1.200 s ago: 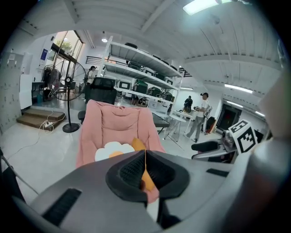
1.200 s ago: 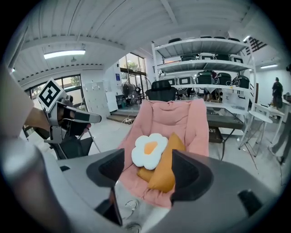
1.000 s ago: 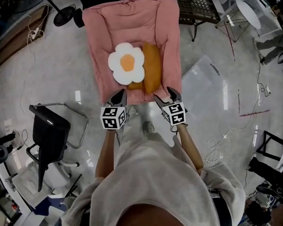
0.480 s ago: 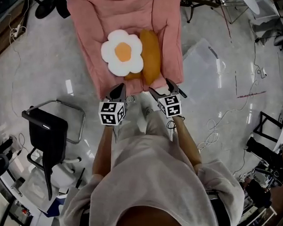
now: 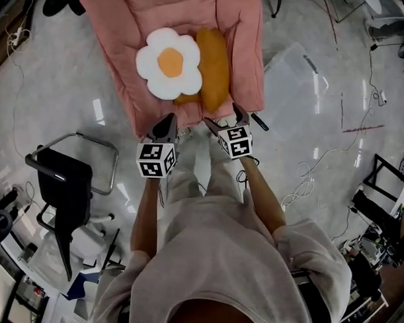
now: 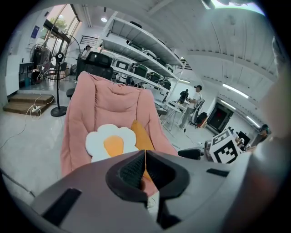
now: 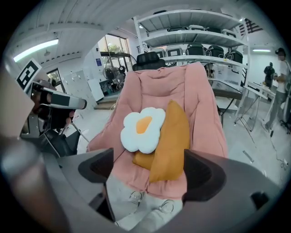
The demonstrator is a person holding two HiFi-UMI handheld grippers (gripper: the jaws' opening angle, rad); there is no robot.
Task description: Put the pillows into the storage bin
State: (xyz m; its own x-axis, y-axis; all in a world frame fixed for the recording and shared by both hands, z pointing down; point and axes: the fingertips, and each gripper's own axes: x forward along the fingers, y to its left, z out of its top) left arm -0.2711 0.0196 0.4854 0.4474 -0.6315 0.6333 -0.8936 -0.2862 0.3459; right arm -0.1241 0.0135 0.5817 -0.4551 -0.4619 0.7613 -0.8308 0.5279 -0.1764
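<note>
The left gripper (image 6: pixel 145 157) has its jaws pressed together with nothing between them, and it points forward and down toward the near edge of a pink lounge chair (image 5: pixel 121 34). The right gripper (image 7: pixel 148 172) has its jaws spread wide; they have just been opening and pinch nothing, and the gap between them frames the lower end of the orange pillow (image 5: pixel 213 66) and the person's shoes (image 7: pixel 150 202) below it. Both grippers hover side by side just short of the chair's front edge, touching neither pillow. The white flower pillow (image 5: pixel 167 63), with its orange centre, lies on the chair seat, its right side overlapping the orange pillow, which lies lengthwise just beside it. A clear plastic bin (image 5: pixel 297 81) sits on the glossy pale floor (image 5: pixel 67 96) to the right of the chair, apart from both pillows. A black chair (image 5: pixel 63 189) stands on the person's left, and loose cables (image 5: pixel 309 187) trail over the floor on the right
</note>
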